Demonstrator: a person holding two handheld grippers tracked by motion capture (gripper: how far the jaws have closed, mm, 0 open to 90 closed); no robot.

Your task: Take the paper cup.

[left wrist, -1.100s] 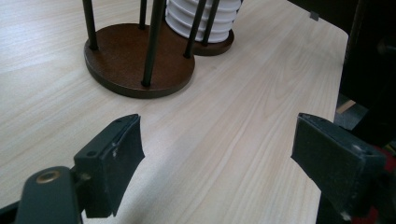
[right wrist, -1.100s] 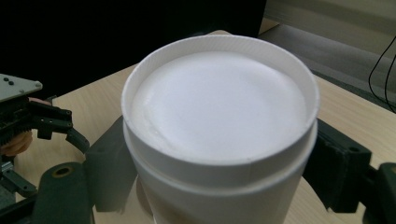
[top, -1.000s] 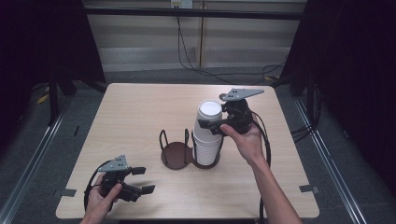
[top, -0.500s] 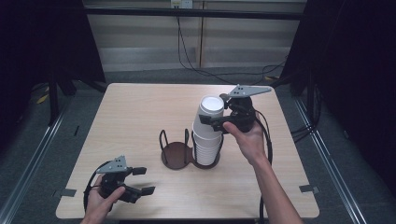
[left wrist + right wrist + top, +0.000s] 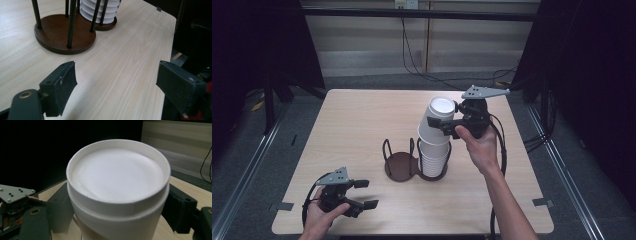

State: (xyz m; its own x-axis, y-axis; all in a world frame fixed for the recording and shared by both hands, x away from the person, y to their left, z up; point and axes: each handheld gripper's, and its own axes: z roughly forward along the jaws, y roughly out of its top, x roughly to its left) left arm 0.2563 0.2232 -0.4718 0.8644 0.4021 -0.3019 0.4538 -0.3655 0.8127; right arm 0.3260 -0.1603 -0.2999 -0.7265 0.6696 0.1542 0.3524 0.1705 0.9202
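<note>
Jaws of the right gripper (image 5: 443, 123) clamp the tilted top cup (image 5: 438, 120) at frame centre, seemingly dragging nested cups from the stack (image 5: 433, 159); left gripper (image 5: 364, 194) idles apart.

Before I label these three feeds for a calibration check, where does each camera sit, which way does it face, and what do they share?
High view: above the person's side, facing forward and down on the table; both forearms, left gripper and right gripper show.
Left gripper view: rides low, facing the cup holder; its open jaws show.
Right gripper view: faces the inverted cup stack, jaws clamping it.
Shared: all three see the stack.
</note>
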